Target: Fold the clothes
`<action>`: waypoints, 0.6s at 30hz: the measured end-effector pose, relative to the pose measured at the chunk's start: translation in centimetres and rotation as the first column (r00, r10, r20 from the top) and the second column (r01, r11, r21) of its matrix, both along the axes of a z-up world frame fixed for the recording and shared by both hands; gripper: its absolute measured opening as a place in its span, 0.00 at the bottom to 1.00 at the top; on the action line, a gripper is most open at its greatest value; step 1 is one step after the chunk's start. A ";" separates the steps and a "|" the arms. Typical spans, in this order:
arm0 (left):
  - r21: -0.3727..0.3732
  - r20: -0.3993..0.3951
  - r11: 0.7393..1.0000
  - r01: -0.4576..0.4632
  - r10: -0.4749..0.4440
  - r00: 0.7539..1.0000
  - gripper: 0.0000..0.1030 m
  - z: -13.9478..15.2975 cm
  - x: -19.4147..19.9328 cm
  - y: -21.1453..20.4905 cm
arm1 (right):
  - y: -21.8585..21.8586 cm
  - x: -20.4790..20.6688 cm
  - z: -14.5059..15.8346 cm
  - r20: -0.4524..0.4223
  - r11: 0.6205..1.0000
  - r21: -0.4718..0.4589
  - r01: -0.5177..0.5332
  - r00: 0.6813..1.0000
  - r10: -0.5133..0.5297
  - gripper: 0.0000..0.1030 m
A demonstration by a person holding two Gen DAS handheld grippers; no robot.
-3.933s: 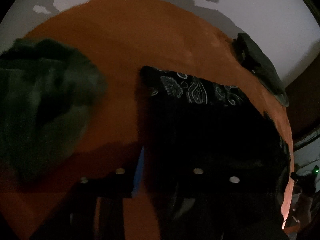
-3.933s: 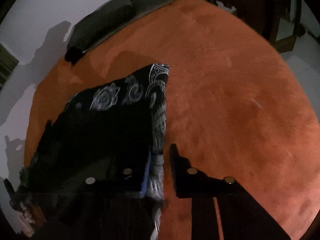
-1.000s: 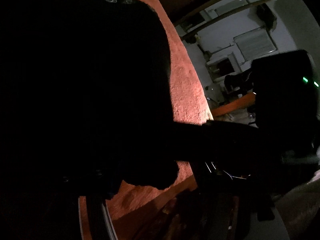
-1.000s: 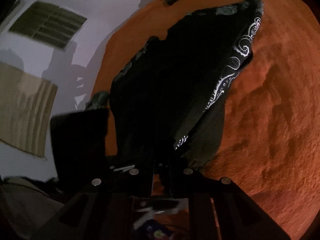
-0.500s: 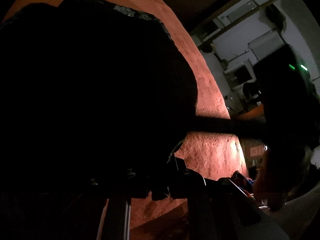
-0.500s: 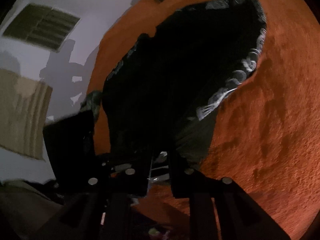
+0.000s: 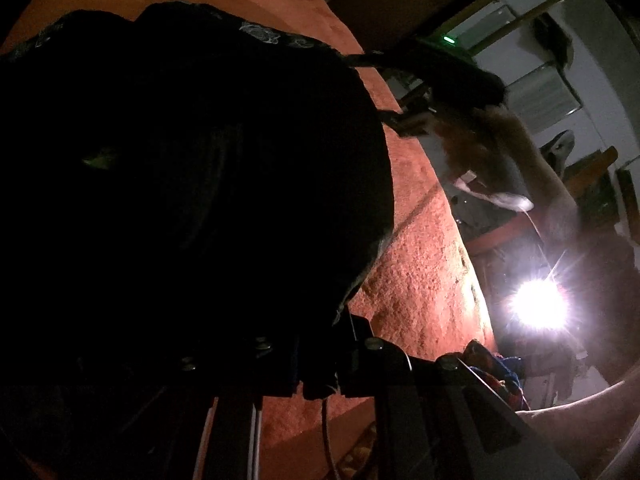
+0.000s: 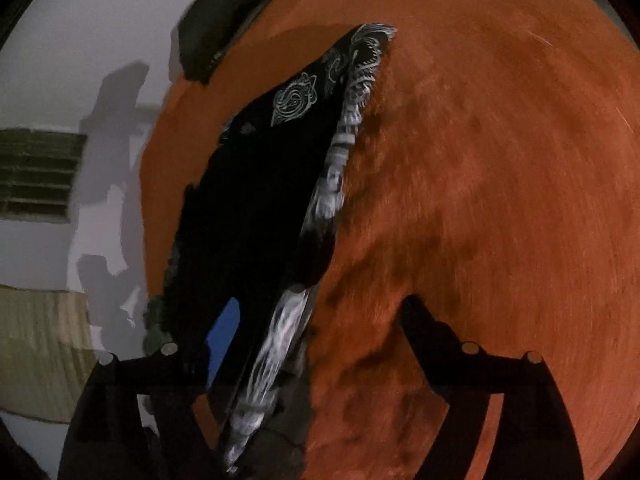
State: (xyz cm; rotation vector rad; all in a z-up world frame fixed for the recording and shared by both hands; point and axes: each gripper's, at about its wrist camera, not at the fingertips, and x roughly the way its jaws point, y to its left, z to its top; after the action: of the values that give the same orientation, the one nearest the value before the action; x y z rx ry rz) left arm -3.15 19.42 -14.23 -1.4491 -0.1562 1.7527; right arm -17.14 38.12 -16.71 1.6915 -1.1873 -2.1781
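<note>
Though unlabelled, black paisley garment [image 8: 280, 184].

A: How many black cloths with white swirls are there?

B: One black cloth [image 8: 260, 208]. It lies on one orange blanket [image 8: 500, 168].

A: How many grippers?

B: Two. The right gripper [image 8: 308, 336] has two fingers [image 8: 424, 324], and they stand wide apart. The left gripper [image 7: 316, 344] has two fingers too, close together.

A: Any other clothes?

B: One dark pile [image 8: 216, 28] at the far edge of the blanket.

A: How many lights?

B: One bright lamp [image 7: 538, 306] and one tiny green light [image 7: 449, 39].

A: Vents on the wall?

B: One vent [image 8: 38, 176].
</note>
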 end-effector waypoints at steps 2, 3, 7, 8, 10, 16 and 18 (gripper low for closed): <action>-0.001 -0.003 1.000 -0.001 0.001 1.000 0.14 0.1 0.2 0.1 | -0.3 -1.7 -0.9 0.015 0.999 0.032 -0.021 1.000 0.020 0.79; -0.002 -0.002 1.000 -0.005 0.005 1.000 0.14 -0.1 0.0 1.1 | -0.5 -2.3 -1.4 0.024 0.999 0.036 -0.027 0.999 0.027 0.79; -0.005 -0.004 1.000 -0.018 0.018 1.000 0.14 -0.2 -0.3 2.1 | -1.7 -4.0 -2.6 0.032 0.998 0.041 -0.042 0.999 0.041 0.31; -0.005 -0.006 1.000 -0.020 0.020 1.000 0.14 -0.2 -0.3 2.1 | -2.0 -4.3 -2.7 0.028 0.997 0.055 -0.047 0.999 0.045 0.03; -0.009 -0.014 1.000 -0.026 0.026 1.000 0.14 -0.2 0.0 2.0 | -2.7 -4.3 -1.9 0.008 0.992 0.121 -0.047 0.999 0.047 0.01; -0.013 0.002 0.997 -0.074 0.074 0.997 0.14 -0.6 -0.2 0.6 | -5.9 -5.8 2.6 -0.102 0.957 0.276 -0.087 0.988 0.119 0.01; -0.015 -0.005 0.996 -0.086 0.086 0.996 0.14 -0.3 -0.3 -0.3 | -7.4 -6.4 4.4 -0.135 0.941 0.318 -0.117 0.977 0.167 0.01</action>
State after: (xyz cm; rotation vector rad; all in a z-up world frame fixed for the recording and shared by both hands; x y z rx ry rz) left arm -3.41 19.14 -14.55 -1.4684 -0.2062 1.8305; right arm -23.57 30.70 -12.35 1.6086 -0.6881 -2.4521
